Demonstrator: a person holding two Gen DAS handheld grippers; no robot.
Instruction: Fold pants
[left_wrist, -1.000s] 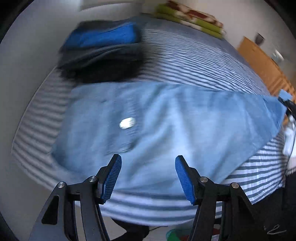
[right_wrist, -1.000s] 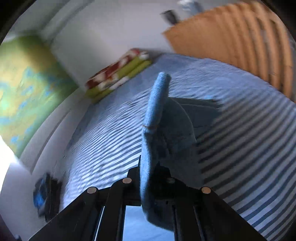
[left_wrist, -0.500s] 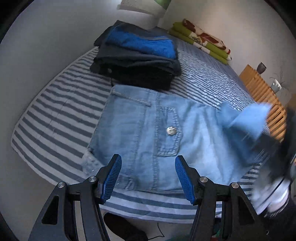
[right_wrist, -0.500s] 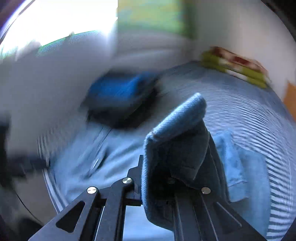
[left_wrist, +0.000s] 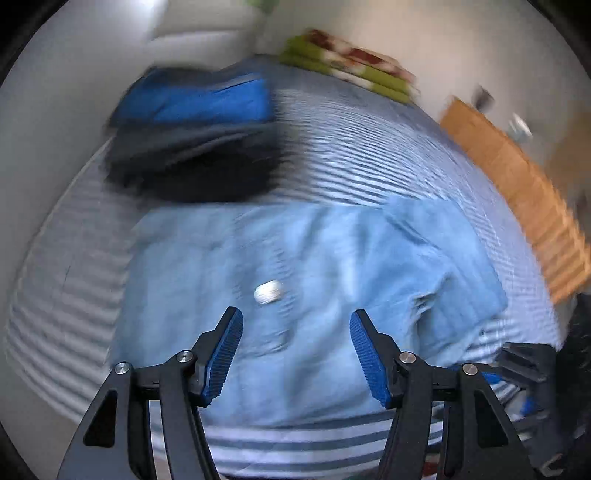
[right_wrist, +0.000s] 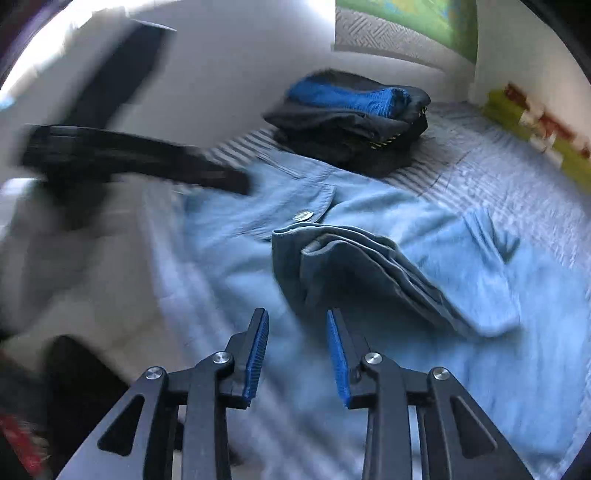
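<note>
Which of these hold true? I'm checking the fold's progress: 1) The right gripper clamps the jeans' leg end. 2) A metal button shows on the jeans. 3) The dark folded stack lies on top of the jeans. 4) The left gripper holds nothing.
1) False: the right gripper has its jaws opening with nothing between them; the leg end lies dropped on the light blue jeans.
2) True: the button shows near the waistband.
3) False: the dark folded stack sits beyond the jeans on the striped bedsheet.
4) True: the left gripper hangs open above the denim.

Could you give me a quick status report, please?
Left gripper open, empty. Right gripper opening, nothing between pads. Jeans on bed, leg end folded over. Clothes stack beyond, clear.
</note>
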